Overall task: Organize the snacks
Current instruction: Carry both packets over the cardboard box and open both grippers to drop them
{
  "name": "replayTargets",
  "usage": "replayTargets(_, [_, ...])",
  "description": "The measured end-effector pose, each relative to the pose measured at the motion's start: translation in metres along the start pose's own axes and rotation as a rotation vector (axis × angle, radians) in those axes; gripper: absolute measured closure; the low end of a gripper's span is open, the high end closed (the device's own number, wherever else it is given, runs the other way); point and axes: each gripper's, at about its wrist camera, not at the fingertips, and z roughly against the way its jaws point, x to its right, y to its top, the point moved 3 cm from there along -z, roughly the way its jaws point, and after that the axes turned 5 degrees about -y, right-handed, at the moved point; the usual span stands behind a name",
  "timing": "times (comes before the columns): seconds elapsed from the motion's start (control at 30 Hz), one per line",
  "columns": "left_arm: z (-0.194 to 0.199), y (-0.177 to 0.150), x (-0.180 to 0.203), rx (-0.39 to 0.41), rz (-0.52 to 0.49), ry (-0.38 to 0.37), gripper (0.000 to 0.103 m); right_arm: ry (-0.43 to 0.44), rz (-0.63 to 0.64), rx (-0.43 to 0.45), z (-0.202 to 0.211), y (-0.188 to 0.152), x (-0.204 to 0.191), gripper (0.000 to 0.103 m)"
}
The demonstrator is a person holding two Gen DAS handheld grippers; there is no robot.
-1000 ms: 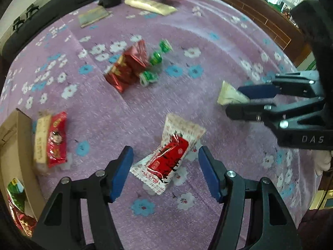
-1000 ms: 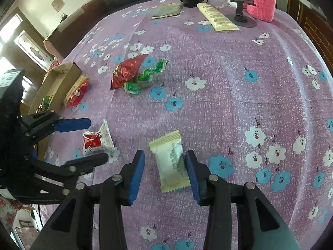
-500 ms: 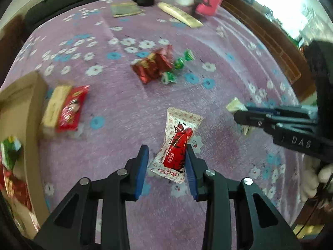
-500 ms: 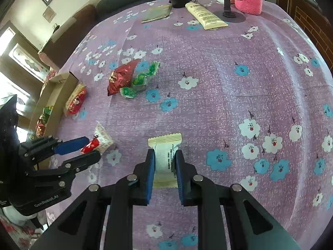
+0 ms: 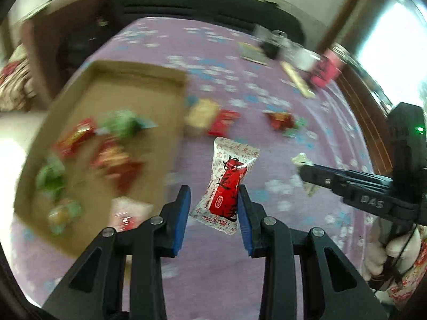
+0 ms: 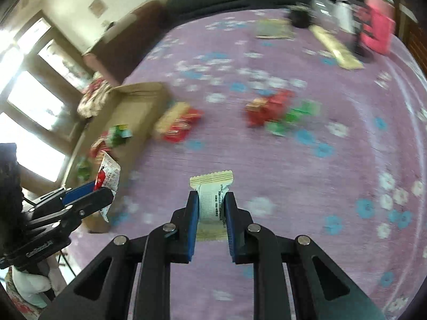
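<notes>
A purple cloth with white and blue flowers (image 6: 267, 160) is spread across the table. On it an open, shallow brown cardboard box (image 5: 106, 101) is seen, holding blurred red and green snack packets (image 5: 106, 144). A white snack packet with a red centre (image 5: 226, 184) is clamped in the left gripper (image 5: 213, 205) just beside the box. A cream-and-white wafer packet (image 6: 212, 200) is pinched in the right gripper (image 6: 211, 208) above the cloth.

Both snacks now clamped & off table: red-white packet (image 5: 225, 184), cream packet (image 6: 212, 200).
</notes>
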Motion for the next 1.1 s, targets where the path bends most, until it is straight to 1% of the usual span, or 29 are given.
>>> replayTargets(0.07, [0.012, -0.004, -0.031, 0.019, 0.053, 0.041, 0.067, 0.039, 0.034, -0.013, -0.008, 0.007, -0.031, 0.086])
replayTargets(0.17, [0.021, -0.007, -0.067, 0.032, 0.099, 0.094, 0.067, 0.082, 0.060, -0.035, -0.021, 0.016, -0.068, 0.086])
replayTargets(0.27, [0.022, -0.008, -0.094, 0.027, 0.124, 0.142, 0.066, 0.099, 0.070, -0.053, -0.036, 0.024, -0.097, 0.086])
replayTargets(0.37, [0.015, -0.009, -0.113, 0.002, 0.149, 0.160, 0.066, 0.087, 0.095, -0.064, -0.053, 0.034, -0.127, 0.086])
replayTargets(0.47, [0.006, -0.011, -0.127, -0.026, 0.173, 0.157, 0.066, 0.066, 0.101, -0.077, -0.069, 0.039, -0.147, 0.086])
replayTargets(0.57, [0.000, -0.012, -0.137, -0.043, 0.199, 0.135, 0.066, 0.008, 0.122, -0.084, -0.085, 0.043, -0.158, 0.086])
replayTargets(0.67, [0.001, -0.012, -0.139, -0.035, 0.209, 0.114, 0.066, -0.058, 0.146, -0.084, -0.098, 0.050, -0.166, 0.086])
replayTargets(0.83, [0.010, -0.013, -0.142, -0.012, 0.213, 0.089, 0.063, -0.103, 0.155, -0.099, -0.113, 0.053, -0.171, 0.085])
replayTargets(0.87, [0.012, -0.012, -0.143, -0.007, 0.216, 0.087, 0.062, -0.103, 0.160, -0.105, -0.115, 0.053, -0.172, 0.084])
replayTargets(0.97, [0.025, -0.012, -0.142, 0.027, 0.209, 0.095, 0.054, -0.105, 0.174, -0.103, -0.119, 0.055, -0.174, 0.082])
replayTargets(1.03, [0.033, -0.009, -0.139, 0.057, 0.190, 0.120, 0.044, -0.111, 0.174, -0.090, -0.116, 0.056, -0.174, 0.082])
replayTargets(1.07, [0.036, -0.007, -0.138, 0.067, 0.183, 0.136, 0.041, -0.106, 0.171, -0.084, -0.113, 0.056, -0.174, 0.082])
replayTargets(1.1, [0.041, -0.006, -0.134, 0.089, 0.168, 0.172, 0.036, -0.100, 0.167, -0.078, -0.109, 0.056, -0.173, 0.082])
